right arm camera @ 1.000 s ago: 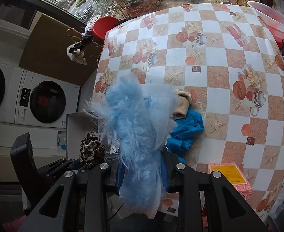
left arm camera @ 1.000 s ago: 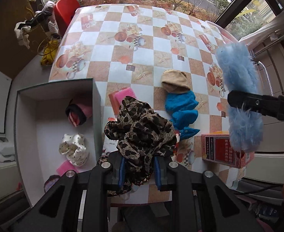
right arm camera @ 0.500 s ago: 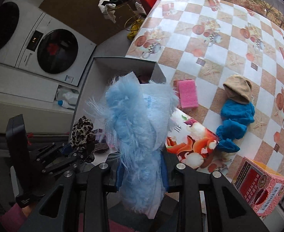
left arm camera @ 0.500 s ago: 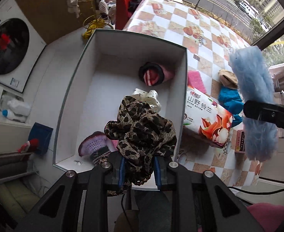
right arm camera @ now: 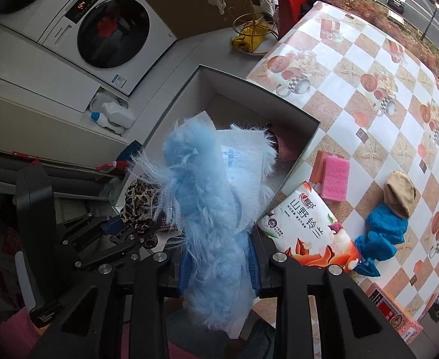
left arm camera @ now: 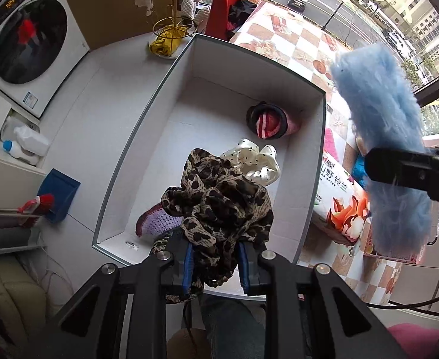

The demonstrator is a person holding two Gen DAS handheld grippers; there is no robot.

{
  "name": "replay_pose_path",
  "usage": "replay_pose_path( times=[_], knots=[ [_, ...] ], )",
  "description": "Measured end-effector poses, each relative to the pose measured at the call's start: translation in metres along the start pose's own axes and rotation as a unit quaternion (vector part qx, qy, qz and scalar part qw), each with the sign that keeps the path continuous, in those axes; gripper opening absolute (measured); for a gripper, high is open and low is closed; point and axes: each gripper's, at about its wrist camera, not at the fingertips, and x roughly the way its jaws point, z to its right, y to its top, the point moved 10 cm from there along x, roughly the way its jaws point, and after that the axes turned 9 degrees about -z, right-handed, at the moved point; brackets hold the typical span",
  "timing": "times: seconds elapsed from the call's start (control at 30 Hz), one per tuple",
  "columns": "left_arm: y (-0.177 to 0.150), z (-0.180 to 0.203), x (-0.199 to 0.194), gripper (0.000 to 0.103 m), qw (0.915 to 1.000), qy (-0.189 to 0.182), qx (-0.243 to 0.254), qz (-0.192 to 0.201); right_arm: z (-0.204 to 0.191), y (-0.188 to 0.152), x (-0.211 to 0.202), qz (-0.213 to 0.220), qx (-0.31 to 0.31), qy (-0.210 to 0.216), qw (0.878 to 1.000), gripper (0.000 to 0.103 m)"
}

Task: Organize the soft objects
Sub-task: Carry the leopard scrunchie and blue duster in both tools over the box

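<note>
Left claw (left arm camera: 215, 264) is clamped on a crumpled leopard-print cloth (left arm camera: 219, 206), and it hangs right over the white box (left arm camera: 147, 137), near the box's six o'clock rim. That box is deep, with thin straight walls and a pale flat floor, and most of its nine o'clock half lies bare, plenty of room there. Inside already: a rolled pink-and-black striped knit (left arm camera: 268, 121) tucked toward the one o'clock corner, a white polka-dot fabric (left arm camera: 258, 161) bunched at centre, and a ribbed purple knit piece (left arm camera: 159, 220) down by six o'clock, partly under the leopard cloth. Right claw (right arm camera: 219, 264) pinches a long, shaggy pale-blue fluffy piece (right arm camera: 210, 203), fibres sticking out all round; it sits over the box's three o'clock edge. Just past that wall, on the checkered bench (right arm camera: 369, 68), a glossy soft tissue pack (right arm camera: 309, 230) leans against the box, a pink sponge (right arm camera: 336, 178) beside it. Farther toward three o'clock lie a tan knit cap (right arm camera: 400, 193) touching a rumpled blue cloth (right arm camera: 381, 236).
</note>
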Motion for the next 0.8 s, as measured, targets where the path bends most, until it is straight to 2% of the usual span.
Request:
replay_pose_path(
  times=[0.27, 0.8],
  knots=[
    [0.000, -0.008, 0.000, 0.026, 1.0000, -0.001, -0.005, 0.001, -0.015, 0.010, 0.007, -0.007, -0.018, -0.007, 1.000, 0.032],
    [0.003, -0.009, 0.008, 0.027, 0.9999, 0.003, -0.007, -0.010, -0.014, 0.022, 0.015, -0.014, -0.020, -0.014, 1.000, 0.032]
  ],
)
